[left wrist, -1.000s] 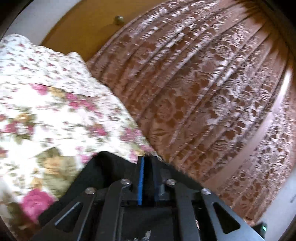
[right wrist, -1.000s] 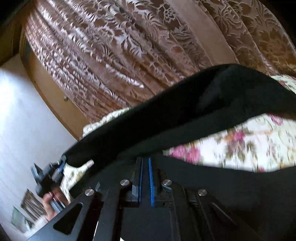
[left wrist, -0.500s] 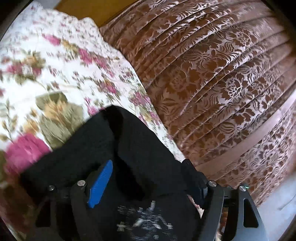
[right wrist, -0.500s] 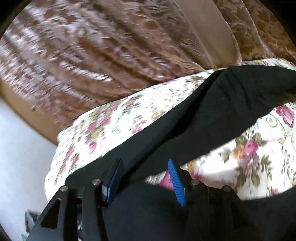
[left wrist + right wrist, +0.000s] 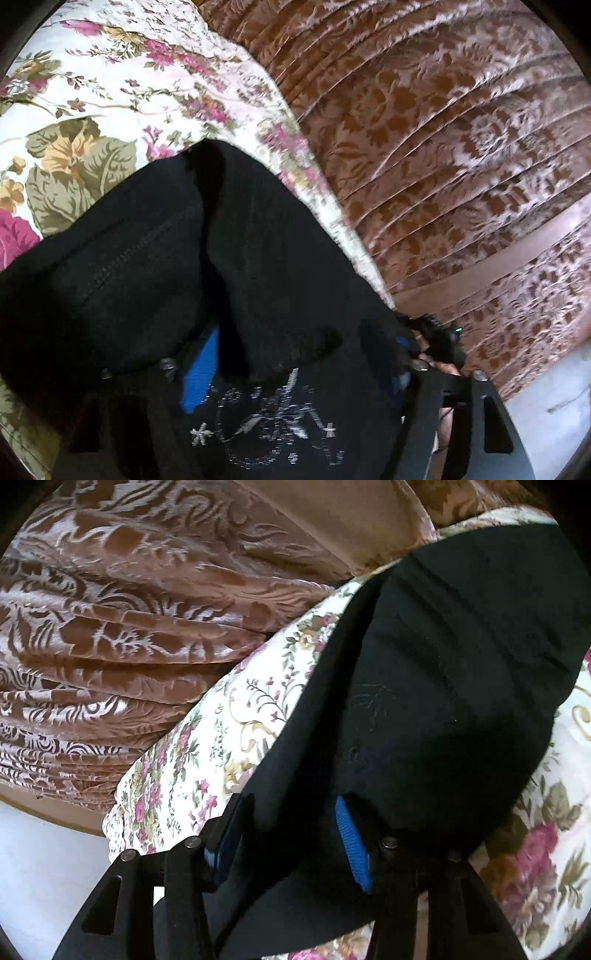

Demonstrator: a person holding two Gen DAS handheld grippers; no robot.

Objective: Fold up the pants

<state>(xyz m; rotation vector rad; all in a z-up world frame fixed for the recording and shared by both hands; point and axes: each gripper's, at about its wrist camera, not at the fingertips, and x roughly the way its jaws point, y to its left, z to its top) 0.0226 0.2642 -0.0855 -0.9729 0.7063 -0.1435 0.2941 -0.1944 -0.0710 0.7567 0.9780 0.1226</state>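
Observation:
The black pants (image 5: 147, 258) lie bunched on a floral bedspread (image 5: 92, 92), with a silver embroidered pattern (image 5: 273, 424) showing near the camera. My left gripper (image 5: 306, 338) has its blue pads (image 5: 199, 369) apart and its jaws are closing, with loose black cloth lying between them and over the right finger. In the right wrist view the pants (image 5: 443, 683) stretch as a dark band across the bedspread (image 5: 221, 738). My right gripper (image 5: 290, 805) also has its jaws closing, its blue pads (image 5: 352, 845) apart with cloth between them, not pinched.
A brown patterned curtain (image 5: 443, 147) hangs right behind the bed's far edge, also in the right wrist view (image 5: 129, 609). A dark device with a green light (image 5: 443, 339) and part of a hand sit beside my left gripper's right finger. Pale floor (image 5: 37, 867) lies beyond the bed.
Both grippers were shut on the black cloth a second ago and their jaws now stand apart. Both have dropped toward the bed, the right one swinging far, and the pants have settled onto the bedspread.

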